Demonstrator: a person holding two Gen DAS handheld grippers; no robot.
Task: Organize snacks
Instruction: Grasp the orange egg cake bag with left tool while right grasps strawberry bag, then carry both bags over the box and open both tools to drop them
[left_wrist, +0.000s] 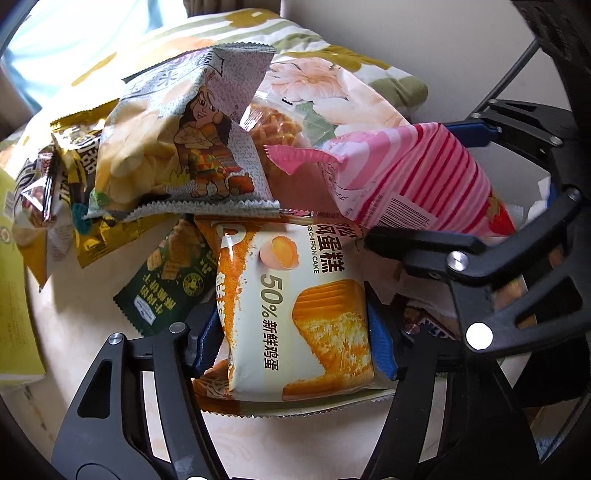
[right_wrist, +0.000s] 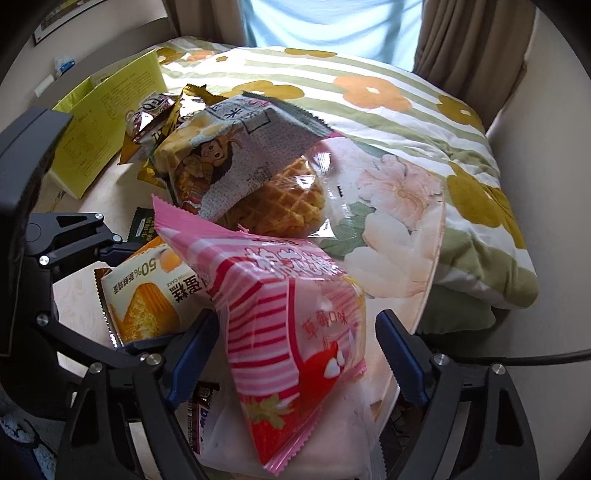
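Nearest to you, your left gripper (left_wrist: 295, 343) had its blue pads against both sides of the chiffon cake pack (left_wrist: 299, 314), which lay on the table (left_wrist: 74, 325). You should squeeze it gently. To the right, your right gripper (right_wrist: 295, 343) stood open around the pink strawberry pack (right_wrist: 295, 350), the right pad clearly apart. Only the right view showed the waffle pack (right_wrist: 284, 206) fully.
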